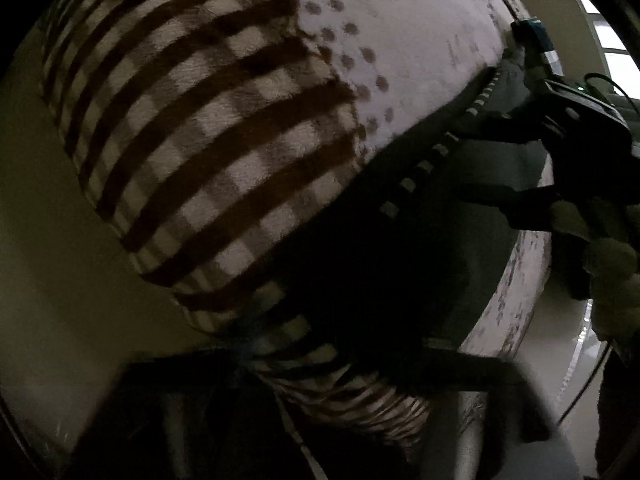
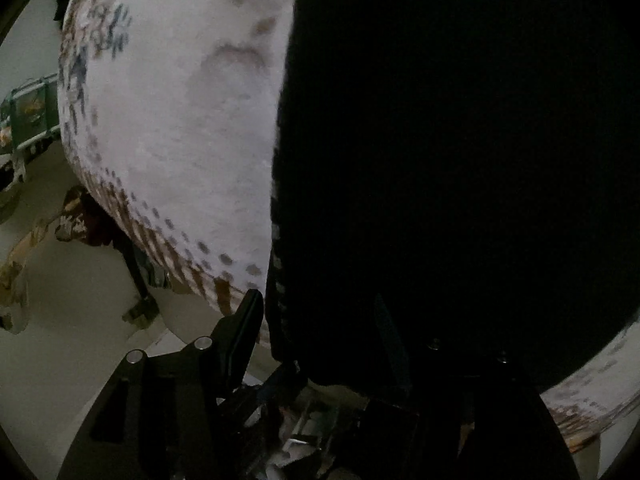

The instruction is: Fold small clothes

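Spreading a dark garment (image 1: 400,264) over a patterned blanket (image 1: 208,128), we see it lying across the blanket's pale, dotted middle, its edge trimmed with a row of light dashes, presumably laid flat there so a fold can be made on a soft, even surface. In the left wrist view the left gripper (image 1: 320,408) hovers at the near edge with its jaws apart, gripping nothing we can make out, the checked border between its fingers. At the far right the right gripper (image 1: 532,52), held by a gloved hand (image 1: 608,264), reaches the garment's far corner; its own camera shows the right gripper's jaws apart over the dark cloth's near edge, though whether the pads pinch it we cannot tell.
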`<state>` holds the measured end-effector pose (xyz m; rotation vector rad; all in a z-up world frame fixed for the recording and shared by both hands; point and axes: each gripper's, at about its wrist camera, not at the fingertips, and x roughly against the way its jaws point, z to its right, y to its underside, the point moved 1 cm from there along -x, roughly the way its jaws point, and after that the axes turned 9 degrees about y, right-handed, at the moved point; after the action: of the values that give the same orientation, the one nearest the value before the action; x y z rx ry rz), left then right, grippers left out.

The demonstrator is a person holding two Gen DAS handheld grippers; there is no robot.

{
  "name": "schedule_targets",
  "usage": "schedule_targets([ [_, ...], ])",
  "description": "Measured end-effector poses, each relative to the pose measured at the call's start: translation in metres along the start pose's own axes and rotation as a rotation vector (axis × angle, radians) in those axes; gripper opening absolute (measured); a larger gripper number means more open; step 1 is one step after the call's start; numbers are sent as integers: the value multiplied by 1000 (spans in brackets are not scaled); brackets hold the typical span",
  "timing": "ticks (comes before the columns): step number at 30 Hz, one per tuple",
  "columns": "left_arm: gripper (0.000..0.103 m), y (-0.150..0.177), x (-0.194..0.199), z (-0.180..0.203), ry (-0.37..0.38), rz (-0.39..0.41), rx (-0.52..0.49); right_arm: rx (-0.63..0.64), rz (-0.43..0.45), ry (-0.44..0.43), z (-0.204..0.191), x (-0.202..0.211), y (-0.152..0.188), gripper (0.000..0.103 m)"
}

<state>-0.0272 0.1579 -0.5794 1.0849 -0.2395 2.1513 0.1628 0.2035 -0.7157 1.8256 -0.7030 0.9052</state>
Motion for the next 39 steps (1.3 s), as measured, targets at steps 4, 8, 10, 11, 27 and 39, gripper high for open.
schedule_targets([
  [4,80,0,13,5,23,42,-32,-15,7,-32,0,1,-1,68],
  [8,78,1,-5,22,14,57,-45,-22,42,-41,7,19,-2,68],
  [10,73,2,-10,23,19,62,-54,-40,44,-53,15,28,-6,68],
  [11,45,1,-13,26,6,64,-71,-53,39,-63,19,31,-8,68],
  [27,4,4,35,48,-108,154,-176,-105,154,1,2,34,-35,5],
  [39,9,-21,17,26,-91,108,-91,-63,177,34,-29,29,-47,5],
])
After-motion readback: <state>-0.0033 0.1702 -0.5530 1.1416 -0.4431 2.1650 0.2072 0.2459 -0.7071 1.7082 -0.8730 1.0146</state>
